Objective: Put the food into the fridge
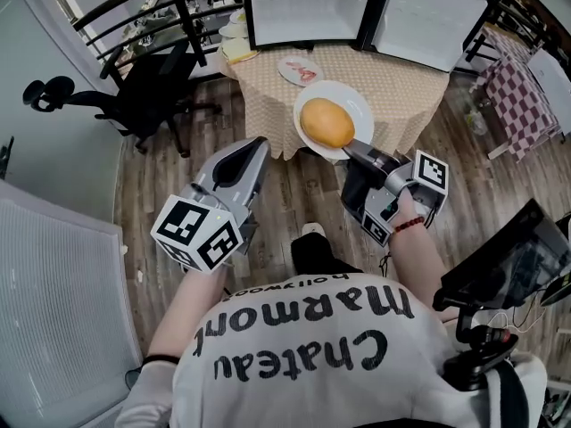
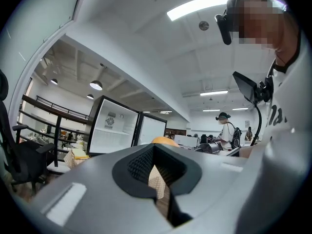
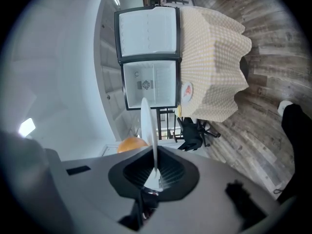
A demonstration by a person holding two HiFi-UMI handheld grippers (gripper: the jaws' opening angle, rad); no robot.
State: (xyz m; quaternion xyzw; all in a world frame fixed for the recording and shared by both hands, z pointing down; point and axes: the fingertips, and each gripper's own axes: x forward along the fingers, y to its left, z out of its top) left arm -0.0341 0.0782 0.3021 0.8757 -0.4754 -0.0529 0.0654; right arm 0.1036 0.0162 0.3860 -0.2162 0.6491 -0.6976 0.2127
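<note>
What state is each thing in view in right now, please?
fridge, door open.
white plate, held by its rim.
bun, lying on the white plate.
right hand-held gripper, shut on the white plate.
left hand-held gripper, shut, empty.
small plate, resting on the table.

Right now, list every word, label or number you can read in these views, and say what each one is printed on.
"Chateau Marmont": large black letters on the person's white shirt, upside down in the head view.
"hollywood": small line above it on the same shirt, only just legible.
Left marker cube and right marker cube: black-and-white square patterns, no letters.
Small plate: red marks, too small to read.
Both gripper views: no legible text.
</note>
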